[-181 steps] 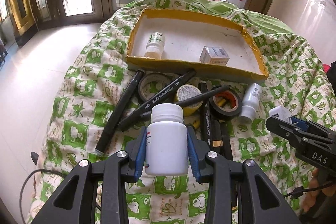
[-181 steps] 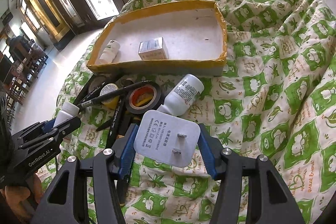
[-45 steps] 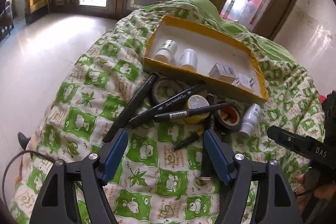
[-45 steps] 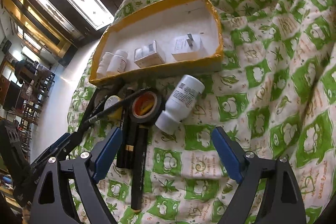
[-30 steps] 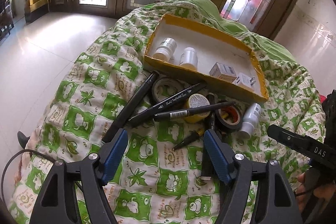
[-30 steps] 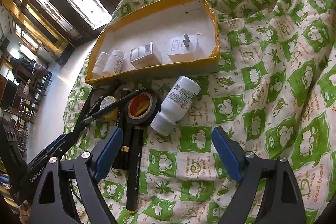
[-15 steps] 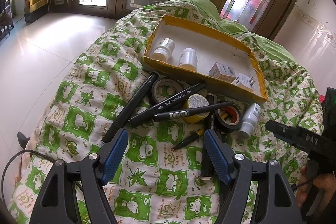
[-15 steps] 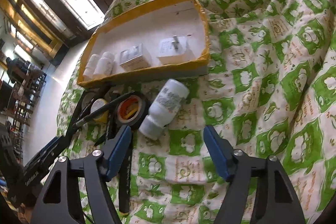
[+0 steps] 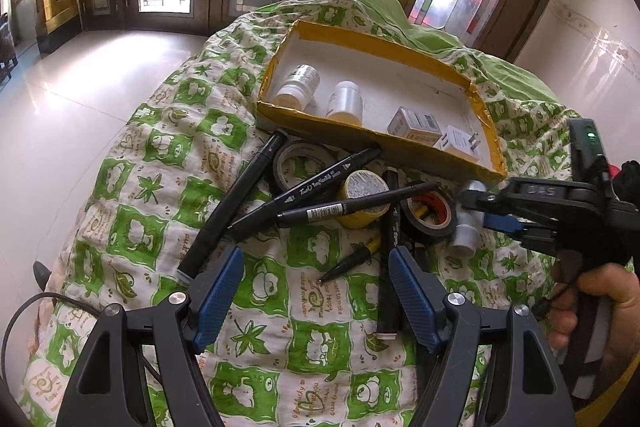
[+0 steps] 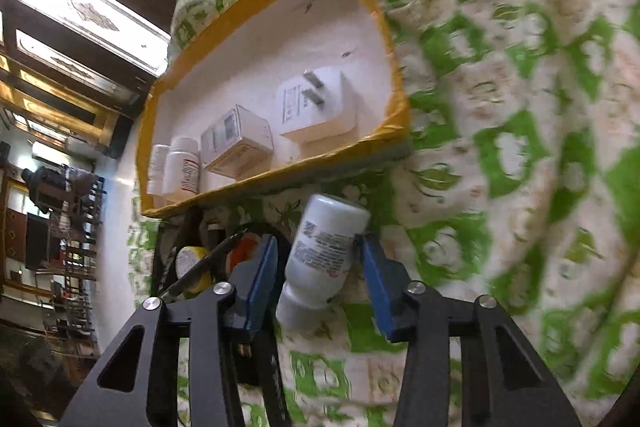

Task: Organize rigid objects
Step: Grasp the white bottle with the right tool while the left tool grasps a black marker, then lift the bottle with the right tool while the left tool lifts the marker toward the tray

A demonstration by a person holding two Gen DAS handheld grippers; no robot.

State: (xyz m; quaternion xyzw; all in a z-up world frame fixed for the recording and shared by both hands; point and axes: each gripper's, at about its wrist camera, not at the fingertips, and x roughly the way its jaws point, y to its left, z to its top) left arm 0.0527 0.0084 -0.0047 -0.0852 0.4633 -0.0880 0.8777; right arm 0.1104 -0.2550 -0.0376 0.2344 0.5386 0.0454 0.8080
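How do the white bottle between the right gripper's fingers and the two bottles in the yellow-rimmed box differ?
The white bottle lies on the green quilt outside the box; the two boxed bottles lie inside its left end. It sits between the closing fingers of the right gripper; the boxed pair lie free. It looks larger, perhaps only nearer. All are white, labelled and lying down.

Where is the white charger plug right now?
In the tray's right end, prongs up, beside the small box; the plug sits there in both views.

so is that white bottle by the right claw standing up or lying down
Lying down. The white bottle rests on its side on the quilt, cap toward the camera, between the closing right claw.
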